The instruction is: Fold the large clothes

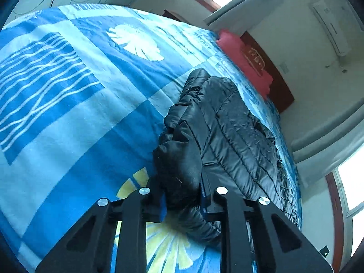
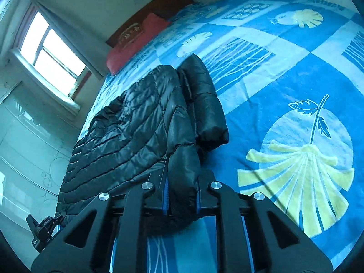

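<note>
Black puffer jacket [image 1: 229, 122] lying on a blue patterned blanket [image 1: 68, 104], stretching ahead of both grippers; left gripper [image 1: 182, 195] pinching its near edge; right gripper [image 2: 182, 195] clamping another bunched fold.

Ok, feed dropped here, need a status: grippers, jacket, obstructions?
Left gripper shut on black puffer jacket. Right gripper shut on it too. Jacket lies on blue bedspread. Nothing obstructing.

You're working by daylight alone: the window [image 2: 52, 54] is blown out to white, and the room carries a cool blue cast. Fisheye bending curves the bedspread [image 1: 68, 113] and darkens each frame's corners, yet both views stay sharp.
</note>
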